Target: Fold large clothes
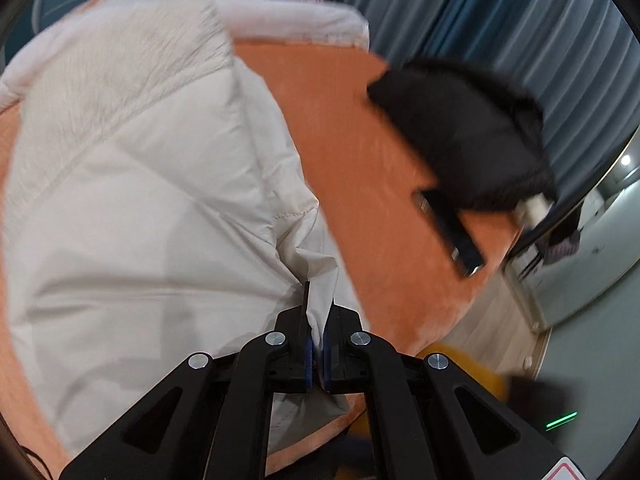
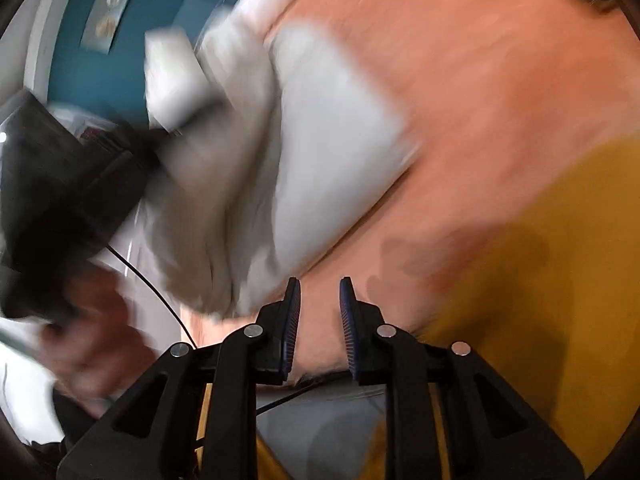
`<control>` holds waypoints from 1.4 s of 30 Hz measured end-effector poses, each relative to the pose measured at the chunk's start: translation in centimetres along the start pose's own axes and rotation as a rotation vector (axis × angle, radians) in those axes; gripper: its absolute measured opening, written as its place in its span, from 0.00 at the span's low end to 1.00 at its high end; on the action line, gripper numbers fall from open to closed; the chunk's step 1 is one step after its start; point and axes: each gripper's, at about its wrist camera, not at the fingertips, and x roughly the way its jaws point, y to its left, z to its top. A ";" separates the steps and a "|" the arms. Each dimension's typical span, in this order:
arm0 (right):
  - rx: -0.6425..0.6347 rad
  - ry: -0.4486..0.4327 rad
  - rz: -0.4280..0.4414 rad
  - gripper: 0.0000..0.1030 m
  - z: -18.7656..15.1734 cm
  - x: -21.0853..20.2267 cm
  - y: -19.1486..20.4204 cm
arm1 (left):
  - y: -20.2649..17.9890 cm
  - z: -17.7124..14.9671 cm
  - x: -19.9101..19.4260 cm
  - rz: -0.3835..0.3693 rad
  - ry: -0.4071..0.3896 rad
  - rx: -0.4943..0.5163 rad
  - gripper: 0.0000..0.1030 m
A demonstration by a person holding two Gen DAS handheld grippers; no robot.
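Left wrist view: my left gripper [image 1: 316, 320] is pinching the white jacket [image 1: 152, 184] on the orange bed [image 1: 360, 152]; my right gripper [image 2: 320, 312] is parted, holding nothing

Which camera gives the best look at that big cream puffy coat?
The left wrist view: the cream coat fills it sharply, its edge pinched in the left claw. The right wrist view shows it only as a motion-blurred pale mass beyond the open right claw.
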 end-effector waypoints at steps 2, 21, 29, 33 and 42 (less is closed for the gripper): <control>-0.062 -0.085 -0.060 0.20 1.0 -2.7 0.1 | -0.9 -1.0 2.6 0.041 0.040 0.030 0.00; -0.595 -0.079 0.029 0.55 15.9 3.7 12.1 | -1.5 -3.0 0.3 0.052 -0.029 0.062 0.06; -0.573 -0.001 0.094 0.55 15.5 7.8 12.5 | 1.7 -5.5 -11.7 0.054 -0.206 0.014 0.45; -0.578 0.023 0.093 0.23 14.4 9.3 13.6 | 5.6 -4.5 -15.6 0.138 -0.305 -0.120 0.45; -0.437 -0.222 0.009 0.03 15.7 2.4 11.0 | 7.9 2.5 -16.1 0.233 -0.404 -0.163 0.45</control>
